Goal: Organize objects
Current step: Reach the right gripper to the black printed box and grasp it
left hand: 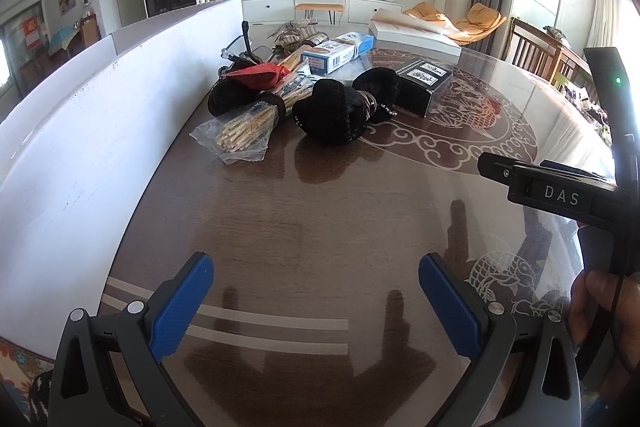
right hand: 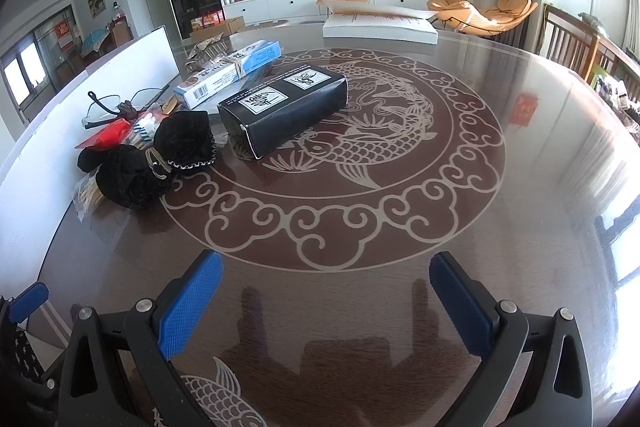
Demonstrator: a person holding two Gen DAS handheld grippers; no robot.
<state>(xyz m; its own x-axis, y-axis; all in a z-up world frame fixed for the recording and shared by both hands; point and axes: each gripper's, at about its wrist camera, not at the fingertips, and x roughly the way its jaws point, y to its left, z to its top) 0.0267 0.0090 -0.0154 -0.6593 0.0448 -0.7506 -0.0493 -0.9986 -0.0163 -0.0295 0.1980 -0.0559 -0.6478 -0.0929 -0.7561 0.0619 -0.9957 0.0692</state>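
Note:
A heap of loose items lies on the dark round table (left hand: 320, 227) beside a white wall panel. It holds black velvet pouches (left hand: 332, 113) (right hand: 136, 179), a plastic bag of wooden sticks (left hand: 240, 131), a red packet (left hand: 260, 75), a blue-and-white box (left hand: 334, 53) (right hand: 228, 75), a black box (left hand: 426, 83) (right hand: 284, 107) and eyeglasses (right hand: 116, 103). My left gripper (left hand: 316, 301) hovers open over bare table, well short of the heap. My right gripper (right hand: 326, 301) is open too, over the table's fish pattern, nothing between its fingers.
A flat white box (left hand: 412, 33) (right hand: 380, 25) lies at the table's far edge. The white panel (left hand: 100, 131) borders the table on the left. Wooden chairs (right hand: 576, 39) stand at the right. The right gripper's body (left hand: 560, 191) and a hand (left hand: 592, 303) show at the left view's right edge.

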